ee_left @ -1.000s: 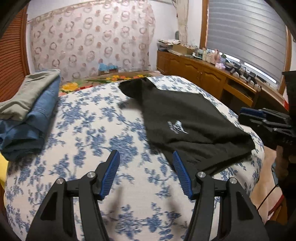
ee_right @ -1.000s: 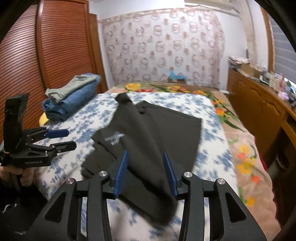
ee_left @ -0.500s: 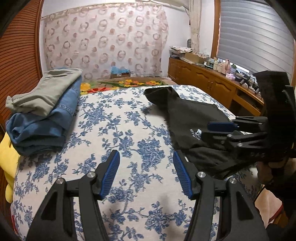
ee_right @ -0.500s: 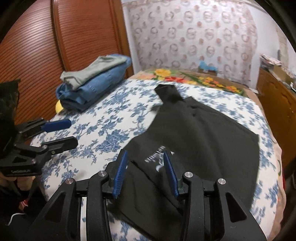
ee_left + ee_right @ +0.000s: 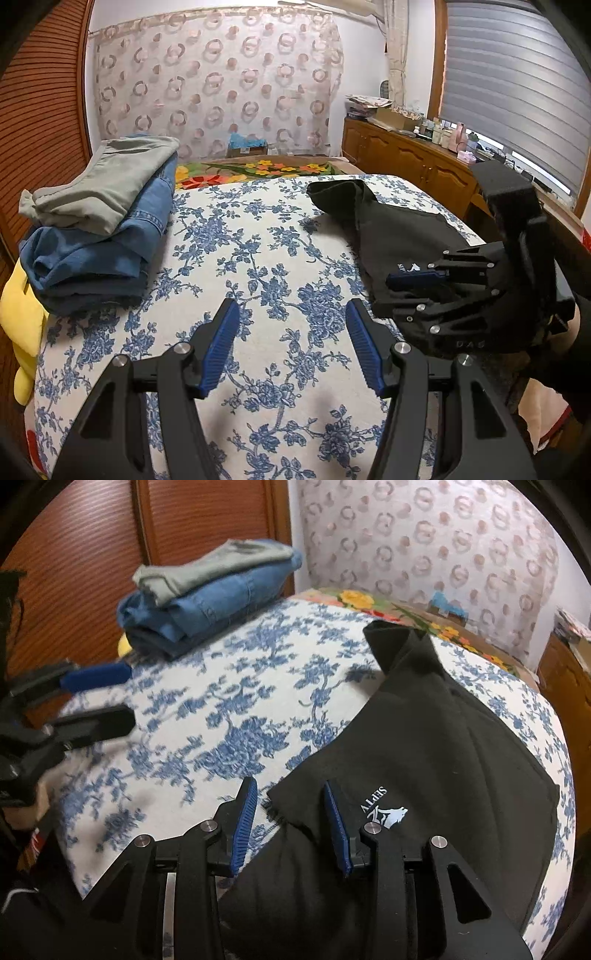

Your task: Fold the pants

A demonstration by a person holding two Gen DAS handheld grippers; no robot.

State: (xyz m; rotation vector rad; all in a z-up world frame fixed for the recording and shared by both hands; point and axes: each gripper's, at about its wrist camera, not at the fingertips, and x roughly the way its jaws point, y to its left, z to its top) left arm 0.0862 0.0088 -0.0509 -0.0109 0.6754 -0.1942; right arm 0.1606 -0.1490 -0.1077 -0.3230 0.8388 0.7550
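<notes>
The black pants (image 5: 436, 738) are lying on the bed (image 5: 258, 258), on its blue-flowered cover, toward the side nearer the wooden cabinets (image 5: 410, 155). Their long axis is running from the near edge of the bed away toward the curtained wall (image 5: 218, 81), with a narrow bunched end (image 5: 399, 642) pointing at that wall and the wide part spreading toward the cameras. A white logo (image 5: 384, 808) is sitting on the near, wide part.

The right wrist view is showing most of the garment, its logo and a near corner (image 5: 280, 797) lying on the cover between the blue pads of the right hand-held gripper (image 5: 291, 823). Those jaws have just been closing; they are standing apart, the pads are not pressing the cloth, and the right pad (image 5: 336, 827) is hovering over the black fabric. The left wrist view is showing only the far end and one edge of the pants (image 5: 388, 229), the rest being hidden behind the right hand-held gripper (image 5: 391, 291), seen there from the side.

The left hand-held gripper (image 5: 291, 343) is hanging over bare flowered cover with its jaws spread and nothing between them; in the right wrist view it (image 5: 110, 694) is appearing blurred at the left edge, well apart from the pants.

A stack of folded garments (image 5: 99, 225) is resting on the far left of the bed: a grey piece (image 5: 103, 188) on top of blue denim (image 5: 110, 251). A yellow item (image 5: 18, 321) is lying beside that stack, visible mainly in the left wrist view. No containers are showing clearly enough to report contents.
</notes>
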